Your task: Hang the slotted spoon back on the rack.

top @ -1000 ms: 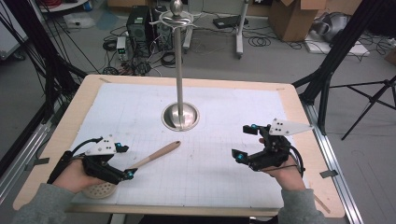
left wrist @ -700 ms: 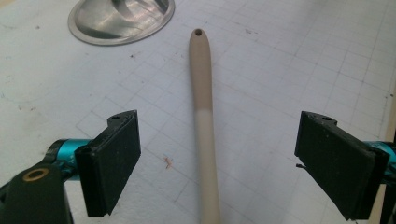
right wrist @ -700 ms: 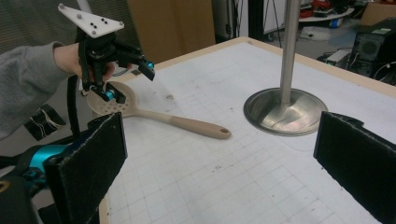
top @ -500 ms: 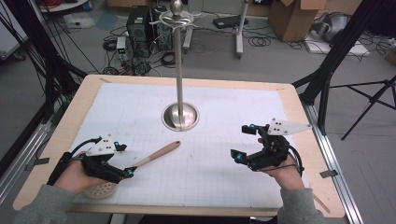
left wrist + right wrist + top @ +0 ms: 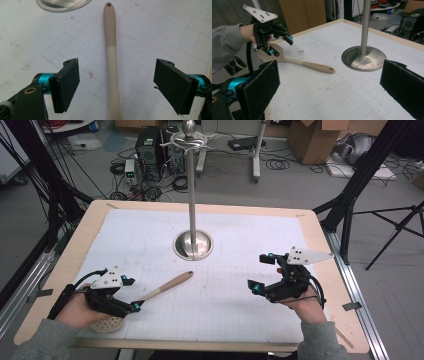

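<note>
The slotted spoon lies flat on the white gridded surface near its front left corner, perforated bowl toward the person, handle pointing diagonally to the metal stand base. The left hand-held gripper sits low over the handle w/ the jaws one on each side, apart from it and not touching; they have just been closing a little. The right hand-held gripper is at the right side, well apart from the spoon, jaws wide w/ nothing between.

Beige slotted spoon lies flat on the mat, handle toward the stand.
</note>
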`<action>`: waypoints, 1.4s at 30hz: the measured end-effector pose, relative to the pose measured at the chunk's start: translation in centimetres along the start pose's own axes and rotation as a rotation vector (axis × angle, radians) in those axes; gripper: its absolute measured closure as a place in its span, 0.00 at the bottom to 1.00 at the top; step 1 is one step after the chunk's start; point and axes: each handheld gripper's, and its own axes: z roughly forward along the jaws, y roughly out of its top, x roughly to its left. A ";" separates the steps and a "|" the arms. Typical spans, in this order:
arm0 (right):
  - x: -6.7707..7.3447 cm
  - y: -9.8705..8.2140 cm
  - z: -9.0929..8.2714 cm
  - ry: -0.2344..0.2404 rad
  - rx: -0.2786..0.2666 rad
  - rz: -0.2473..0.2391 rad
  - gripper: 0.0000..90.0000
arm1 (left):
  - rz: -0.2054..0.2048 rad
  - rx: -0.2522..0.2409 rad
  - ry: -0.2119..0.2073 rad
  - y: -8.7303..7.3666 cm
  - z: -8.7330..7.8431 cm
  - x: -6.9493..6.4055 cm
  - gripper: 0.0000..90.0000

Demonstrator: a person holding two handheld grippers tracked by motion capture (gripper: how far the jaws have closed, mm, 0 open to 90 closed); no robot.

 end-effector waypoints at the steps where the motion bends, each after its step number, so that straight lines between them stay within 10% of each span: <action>1: 0.0 0.0 0.0 0.001 -0.004 -0.003 0.01 | 0.000 0.005 0.003 0.0 0.0 0.0 0.24; 42: 0.2 0.0 0.1 -0.003 0.003 0.002 0.01 | -0.014 0.200 0.004 -0.2 3.1 0.1 0.59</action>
